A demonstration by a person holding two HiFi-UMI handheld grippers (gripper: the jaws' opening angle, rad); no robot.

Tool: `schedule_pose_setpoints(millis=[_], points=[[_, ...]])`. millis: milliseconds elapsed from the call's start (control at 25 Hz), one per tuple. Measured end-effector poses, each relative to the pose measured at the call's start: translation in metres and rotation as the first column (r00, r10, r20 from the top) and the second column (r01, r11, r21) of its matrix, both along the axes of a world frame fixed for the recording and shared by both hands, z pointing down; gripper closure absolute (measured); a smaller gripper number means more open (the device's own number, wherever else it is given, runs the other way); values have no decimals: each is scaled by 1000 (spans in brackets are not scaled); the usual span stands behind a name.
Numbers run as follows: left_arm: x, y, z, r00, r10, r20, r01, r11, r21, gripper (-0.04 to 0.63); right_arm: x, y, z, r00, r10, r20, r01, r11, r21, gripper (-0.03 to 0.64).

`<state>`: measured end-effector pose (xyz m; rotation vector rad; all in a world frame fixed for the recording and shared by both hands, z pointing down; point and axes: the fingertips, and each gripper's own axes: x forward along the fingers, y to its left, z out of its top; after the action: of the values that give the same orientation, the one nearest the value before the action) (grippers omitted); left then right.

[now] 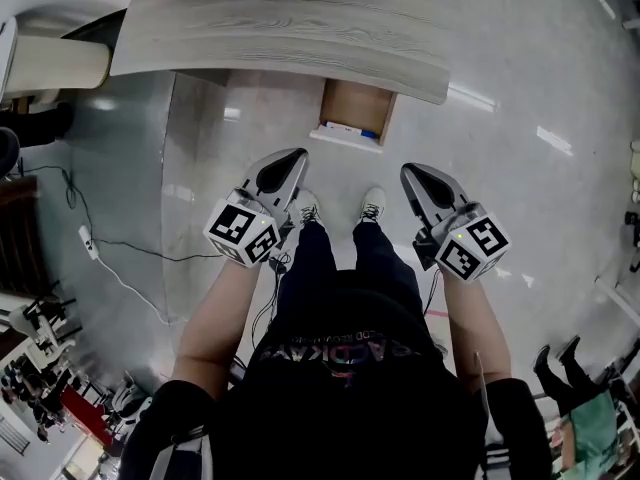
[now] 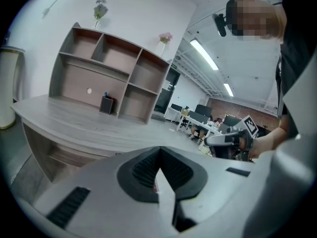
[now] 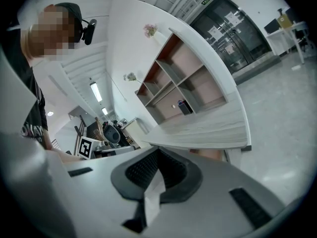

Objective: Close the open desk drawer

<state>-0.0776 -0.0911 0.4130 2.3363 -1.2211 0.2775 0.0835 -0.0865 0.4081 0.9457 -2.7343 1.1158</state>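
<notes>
Both grippers are closed with nothing between the jaws: left gripper (image 1: 296, 155) (image 2: 159, 155) and right gripper (image 1: 409, 172) (image 3: 157, 155), so two tools, one per hand. Each carries one black-and-white marker cube (image 1: 243, 231), two cubes total. They hang over the pale glossy floor (image 1: 520, 98), one on each side of the person's legs, just beyond two white shoes (image 1: 308, 208).

We count one open light-brown wooden drawer (image 1: 358, 106). It sticks out toward us from under the near edge of one curved grey wood-grain desk top (image 1: 280, 28). The drawer is farther off than both grippers, well apart from them, and roughly between them left to right. Inside it, against its white front panel, lies one white-and-blue item (image 1: 350, 128); we can't tell what it is.

On the desk's far side stands one grey open shelf unit (image 2: 106, 73) with five compartments. One small dark box (image 2: 106, 104) sits in the wide lower compartment. Two flower sprigs stand on top, one at the left (image 2: 99, 11) and one at the right (image 2: 165, 37).
</notes>
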Motion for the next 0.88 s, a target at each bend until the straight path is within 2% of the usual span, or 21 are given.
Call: schedule_pose_setpoints(millis=[160, 360, 640, 880], points=[[-4, -3, 13, 997, 47, 58, -48, 999, 2, 584, 8, 0, 10, 996, 76, -51, -76, 997, 5, 600], [-2, -9, 37, 988, 106, 116, -108, 994, 11, 584, 12, 0, 38, 991, 106, -86, -107, 994, -4, 597], [-7, -4, 81, 971, 172, 163, -173, 985, -12, 583, 13, 4, 83, 982, 147, -122, -154, 987, -49, 506], [26, -9, 95, 958, 200, 206, -199, 980, -27, 480, 55, 10, 110, 962, 135, -238, -155, 986, -65, 451]])
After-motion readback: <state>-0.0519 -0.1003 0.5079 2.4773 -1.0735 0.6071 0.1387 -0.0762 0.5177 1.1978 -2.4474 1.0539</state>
